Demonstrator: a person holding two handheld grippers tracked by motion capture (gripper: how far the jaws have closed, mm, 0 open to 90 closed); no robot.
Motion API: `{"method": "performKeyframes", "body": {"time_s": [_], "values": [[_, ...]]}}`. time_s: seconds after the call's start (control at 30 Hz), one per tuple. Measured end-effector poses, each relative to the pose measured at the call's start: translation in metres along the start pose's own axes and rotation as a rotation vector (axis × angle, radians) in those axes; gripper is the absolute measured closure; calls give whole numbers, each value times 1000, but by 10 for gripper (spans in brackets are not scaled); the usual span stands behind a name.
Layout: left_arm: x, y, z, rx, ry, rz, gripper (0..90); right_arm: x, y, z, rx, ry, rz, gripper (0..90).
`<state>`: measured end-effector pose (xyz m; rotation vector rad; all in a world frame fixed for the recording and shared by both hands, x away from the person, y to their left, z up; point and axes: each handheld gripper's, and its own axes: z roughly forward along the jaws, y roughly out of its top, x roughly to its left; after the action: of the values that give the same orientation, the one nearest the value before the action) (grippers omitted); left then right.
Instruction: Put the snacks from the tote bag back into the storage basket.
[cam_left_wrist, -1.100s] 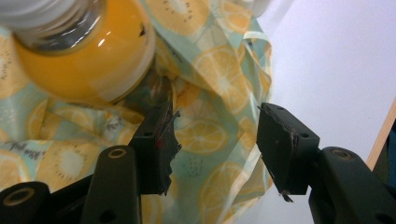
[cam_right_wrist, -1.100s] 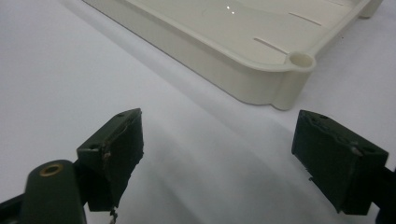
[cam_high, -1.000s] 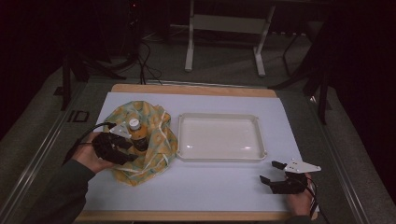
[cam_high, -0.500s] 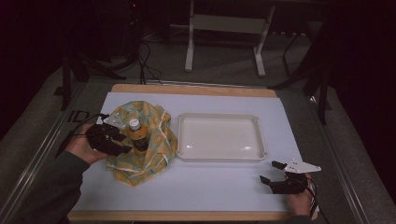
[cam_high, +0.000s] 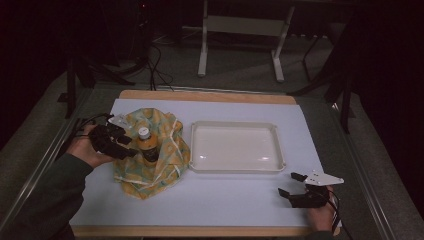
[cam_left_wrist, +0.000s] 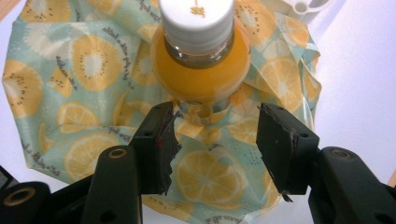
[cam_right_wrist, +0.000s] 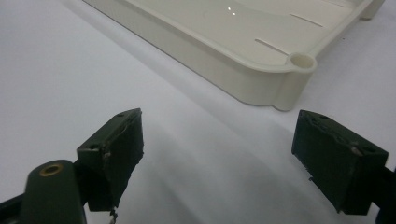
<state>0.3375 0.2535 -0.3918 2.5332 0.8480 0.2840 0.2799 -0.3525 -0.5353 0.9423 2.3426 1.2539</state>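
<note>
A bottle of orange drink (cam_high: 148, 148) with a white cap stands upright on a lemon-patterned cloth (cam_high: 165, 170) at the left of the white mat. My left gripper (cam_high: 131, 146) lies just left of the bottle, pointing at it. In the left gripper view the bottle (cam_left_wrist: 201, 70) rises just beyond my open left gripper (cam_left_wrist: 217, 135), whose jaws have just closed slightly and press on nothing, with cloth (cam_left_wrist: 84, 70) under them. My right gripper (cam_high: 289, 184) rests open near the front right edge, and in its own view the right gripper (cam_right_wrist: 217, 144) has only bare mat between its jaws.
A cream plastic tray (cam_high: 235, 124) sits in the middle of the mat, its near corner (cam_right_wrist: 285, 88) just ahead of the right gripper. A wooden board edge (cam_high: 210, 96) borders the mat. Metal stand legs (cam_high: 202, 55) rise on the floor beyond.
My left hand and gripper have moved a little toward the far side of the table and up, staying beside the bottle. The bottle, tray and right gripper have not moved.
</note>
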Motion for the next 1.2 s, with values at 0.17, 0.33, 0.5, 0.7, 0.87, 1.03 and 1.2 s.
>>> {"method": "performKeyframes", "body": {"time_s": [0.17,0.33,0.5,0.7,0.87,1.03,1.2], "values": [[4,3,0,-2,-4,-4,473,0,0,0,-1,1,1,162],[6,6,-2,1,-6,-1,474,0,0,0,-1,1,1,162],[7,12,-4,6,-4,1,474,0,0,0,0,2,2,162],[10,19,-7,12,1,6,471,0,0,0,-1,3,3,162],[11,27,-9,20,8,10,470,0,0,0,0,2,1,162],[12,35,-9,34,7,19,499,0,0,0,1,1,-2,162],[11,45,-7,60,6,27,531,0,0,0,-1,2,1,162]]}}
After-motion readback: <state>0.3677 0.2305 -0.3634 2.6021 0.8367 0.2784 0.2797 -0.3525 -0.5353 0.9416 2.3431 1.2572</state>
